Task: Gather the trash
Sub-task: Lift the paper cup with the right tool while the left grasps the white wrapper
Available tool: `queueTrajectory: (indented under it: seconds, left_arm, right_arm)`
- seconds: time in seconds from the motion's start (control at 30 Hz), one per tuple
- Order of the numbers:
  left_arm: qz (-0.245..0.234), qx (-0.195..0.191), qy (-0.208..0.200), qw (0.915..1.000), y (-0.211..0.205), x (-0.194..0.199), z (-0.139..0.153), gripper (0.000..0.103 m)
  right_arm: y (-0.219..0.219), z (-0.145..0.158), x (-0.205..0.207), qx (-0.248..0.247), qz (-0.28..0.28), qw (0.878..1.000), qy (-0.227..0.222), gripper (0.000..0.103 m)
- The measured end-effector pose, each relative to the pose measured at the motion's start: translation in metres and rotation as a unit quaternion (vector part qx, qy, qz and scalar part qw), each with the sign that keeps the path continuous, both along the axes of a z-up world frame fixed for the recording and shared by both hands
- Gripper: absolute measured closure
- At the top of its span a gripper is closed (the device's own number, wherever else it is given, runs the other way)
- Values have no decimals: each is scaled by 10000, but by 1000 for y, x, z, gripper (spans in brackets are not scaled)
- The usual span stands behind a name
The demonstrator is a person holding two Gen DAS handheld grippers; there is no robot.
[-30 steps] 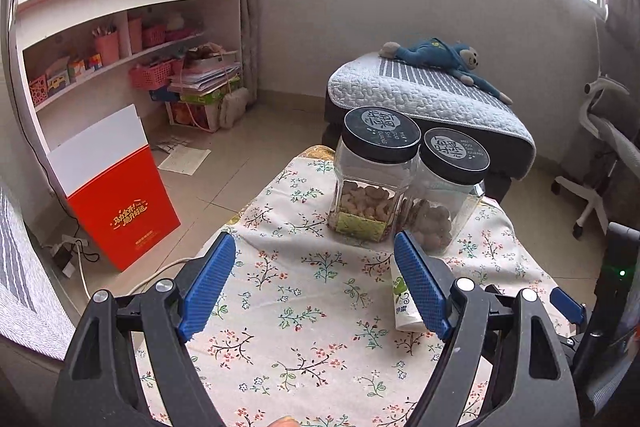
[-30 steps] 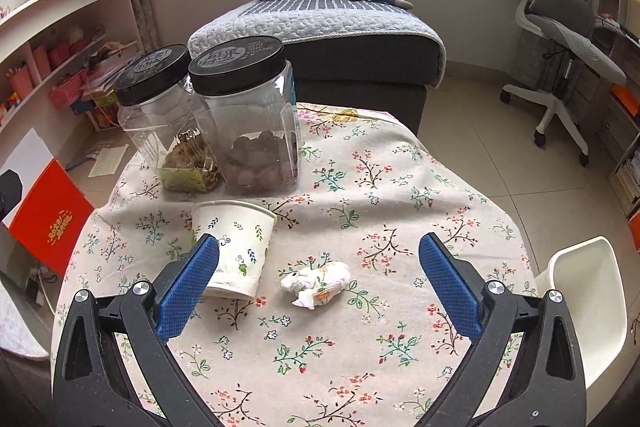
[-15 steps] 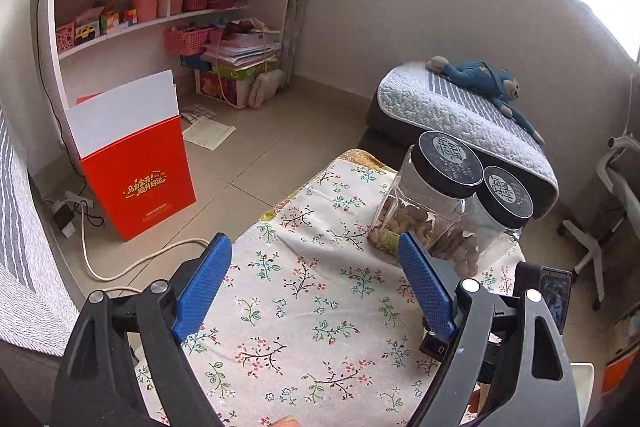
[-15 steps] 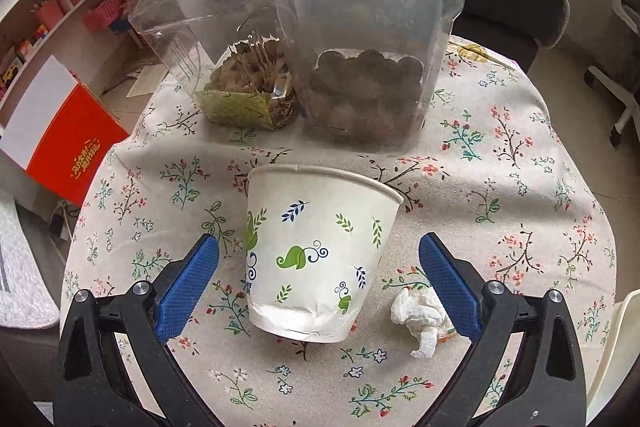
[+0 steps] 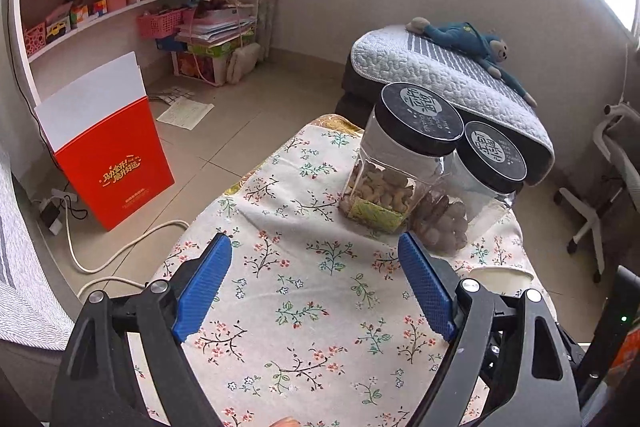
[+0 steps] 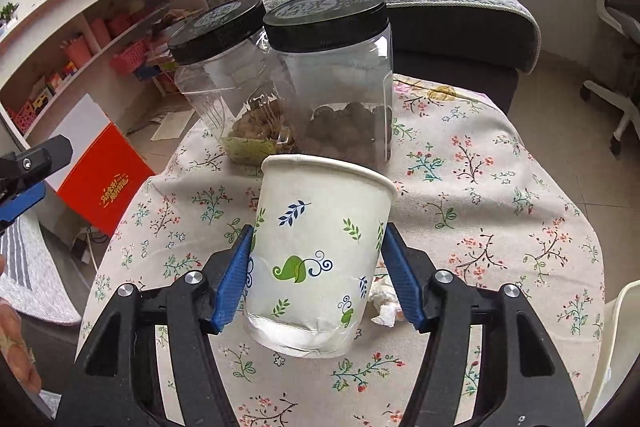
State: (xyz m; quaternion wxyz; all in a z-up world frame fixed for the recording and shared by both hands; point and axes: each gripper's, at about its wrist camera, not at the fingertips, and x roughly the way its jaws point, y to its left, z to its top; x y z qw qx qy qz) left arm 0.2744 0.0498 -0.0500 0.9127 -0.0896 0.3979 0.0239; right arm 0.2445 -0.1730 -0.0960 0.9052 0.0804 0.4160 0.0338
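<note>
Clamped in the right claw (image 6: pixel 318 227): a white paper cup (image 6: pixel 316 203) printed with green leaves. Jaws just closed in, with the cup between them, both blue pads set against its side walls about halfway up. Stood mouth up, leaning slightly, with the long axis rising between the pads and the base low, close to the claw's body.

Just beyond the cup, on the flowered surface (image 6: pixel 500 207) — two clear jars with black lids, one of dark round snacks (image 6: pixel 332 79) and one of paler nuts (image 6: pixel 216 67). Probably left little room forward, so likely called for a lift up and back.

Beside the right pad, low and partly hidden behind it — a crumpled white tissue (image 6: pixel 384 301), lying on the surface, seemingly the next piece of trash. Much nearer this claw than the other.

Left claw (image 5: pixel 313 238) spread wide and holding nothing, hung over bare cloth, well apart to the left of the cup. From there, only the cup's rim (image 5: pixel 500 273) glimpsed past its right finger.
</note>
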Motion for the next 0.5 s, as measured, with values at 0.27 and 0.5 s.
queueTrajectory:
  seconds: [0.27,0.5]
  left_arm:
    - [-1286,-101,1005,9865,-99,16,-46,20]
    - [-2472,922,1128,9580,-192,10,-89,20]
  right_arm:
    - [-106,41,-76,265,-1182,9926,-92,41]
    - [-161,43,-126,625,-1697,9835,-88,39]
